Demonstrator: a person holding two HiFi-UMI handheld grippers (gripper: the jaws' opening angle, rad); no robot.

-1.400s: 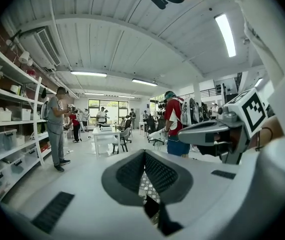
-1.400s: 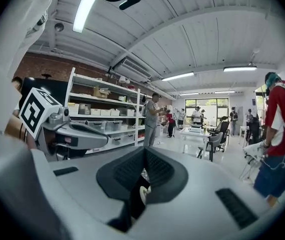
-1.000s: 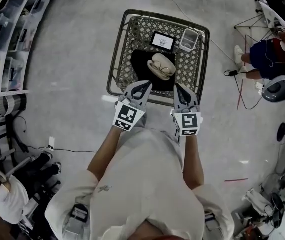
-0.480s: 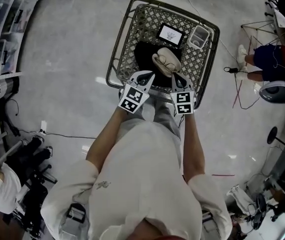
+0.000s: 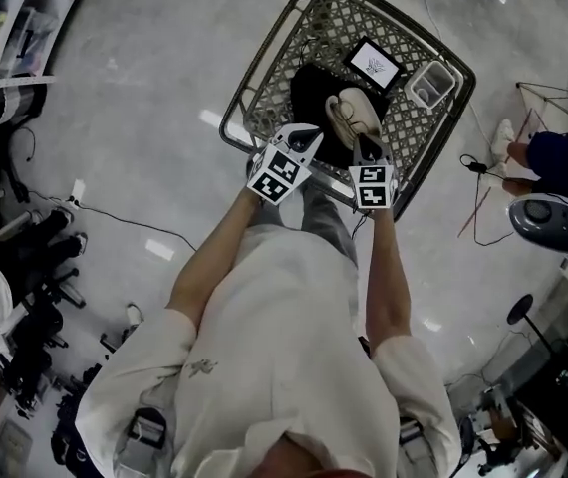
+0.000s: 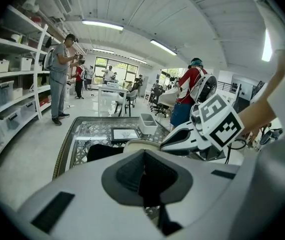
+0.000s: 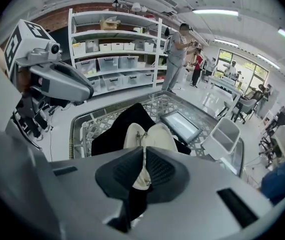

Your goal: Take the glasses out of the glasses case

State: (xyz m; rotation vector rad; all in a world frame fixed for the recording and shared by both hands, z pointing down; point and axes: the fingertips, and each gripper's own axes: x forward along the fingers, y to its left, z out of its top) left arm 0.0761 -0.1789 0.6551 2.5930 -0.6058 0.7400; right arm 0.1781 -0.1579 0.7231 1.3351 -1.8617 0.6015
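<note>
The glasses case (image 5: 356,116) is a cream clamshell. Its two halves meet along a zipper seam, and it lies on a black cloth (image 5: 314,98) near the middle of the lattice-topped bench (image 5: 269,80).

A second ago both claws hung back at the bench's near edge. Now they have come forward. The right claw (image 7: 143,154) is clenched on the near end of the case, with cream showing between its pads. The left claw (image 6: 142,156) is clenched on nothing, over the cloth just beside the case.

On the bench I count one case, one cloth, one tablet (image 5: 375,64) and one small white tub (image 5: 431,85). The person holds the two claws.
</note>
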